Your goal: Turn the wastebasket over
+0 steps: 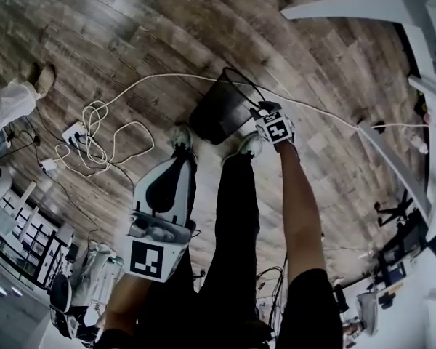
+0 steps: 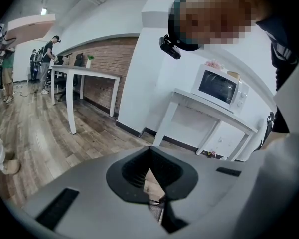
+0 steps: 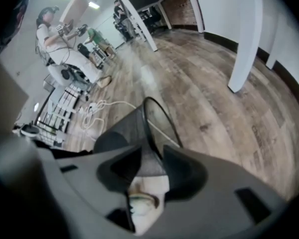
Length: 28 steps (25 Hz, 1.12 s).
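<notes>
The wastebasket is black wire mesh and lies tilted on the wood floor in front of the person's shoes, with its open rim toward the upper right. My right gripper is shut on the rim. In the right gripper view the mesh wall of the wastebasket runs between the jaws of the right gripper, and the round rim stands just beyond them. My left gripper hangs by the person's left leg, away from the basket. In its own view the left gripper is shut with nothing in it.
A white cable loops across the floor to a power strip on the left and passes behind the basket. White table legs stand at the upper right. A microwave sits on a white table. A seated person is farther off.
</notes>
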Tool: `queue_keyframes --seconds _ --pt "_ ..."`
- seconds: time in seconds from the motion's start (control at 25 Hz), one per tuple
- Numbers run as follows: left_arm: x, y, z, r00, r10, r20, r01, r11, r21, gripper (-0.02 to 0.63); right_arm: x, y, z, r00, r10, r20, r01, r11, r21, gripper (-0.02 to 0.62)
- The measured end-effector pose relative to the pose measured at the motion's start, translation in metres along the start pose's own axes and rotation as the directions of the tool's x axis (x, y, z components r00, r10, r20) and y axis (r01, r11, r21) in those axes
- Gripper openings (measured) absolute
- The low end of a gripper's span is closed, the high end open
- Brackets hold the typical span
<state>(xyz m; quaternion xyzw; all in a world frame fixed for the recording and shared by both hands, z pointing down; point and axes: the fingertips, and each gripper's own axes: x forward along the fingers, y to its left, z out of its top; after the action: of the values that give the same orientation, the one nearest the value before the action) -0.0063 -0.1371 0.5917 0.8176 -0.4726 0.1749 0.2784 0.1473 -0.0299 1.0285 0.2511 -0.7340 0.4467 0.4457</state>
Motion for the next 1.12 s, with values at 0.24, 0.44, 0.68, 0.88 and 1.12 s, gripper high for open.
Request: queue_keyframes --seconds 0.24,0.44,0.68,0.88,1.12 --pt "0.005 0.007 -0.006 1.000 0.004 -0.017 -0.004 1.000 -0.010 0.032 0.010 -0.002 0.008 1.000 -0.015 -0.012 0.014 0.999 -0.051 0.153" --pt "0.005 0.019 -0.006 1.000 0.015 -0.020 -0.016 1.000 -0.026 0.032 0.015 0.005 0.022 1.000 0.004 0.008 -0.004 0.999 -0.045 0.153" --pt "0.004 0.028 -0.006 0.999 0.030 -0.011 -0.031 0.999 -0.045 0.032 0.013 0.012 0.037 1.000 0.002 0.028 0.000 0.997 -0.071 0.110" --pt "-0.001 0.030 -0.004 0.999 0.035 -0.007 -0.035 0.998 -0.056 0.032 0.008 0.019 0.042 1.000 0.015 0.018 -0.014 0.997 -0.077 0.067" --pt "-0.010 0.031 -0.001 0.999 0.036 0.001 -0.036 0.997 -0.068 0.032 0.001 0.033 0.036 1.000 0.027 0.006 -0.027 0.999 -0.037 0.055"
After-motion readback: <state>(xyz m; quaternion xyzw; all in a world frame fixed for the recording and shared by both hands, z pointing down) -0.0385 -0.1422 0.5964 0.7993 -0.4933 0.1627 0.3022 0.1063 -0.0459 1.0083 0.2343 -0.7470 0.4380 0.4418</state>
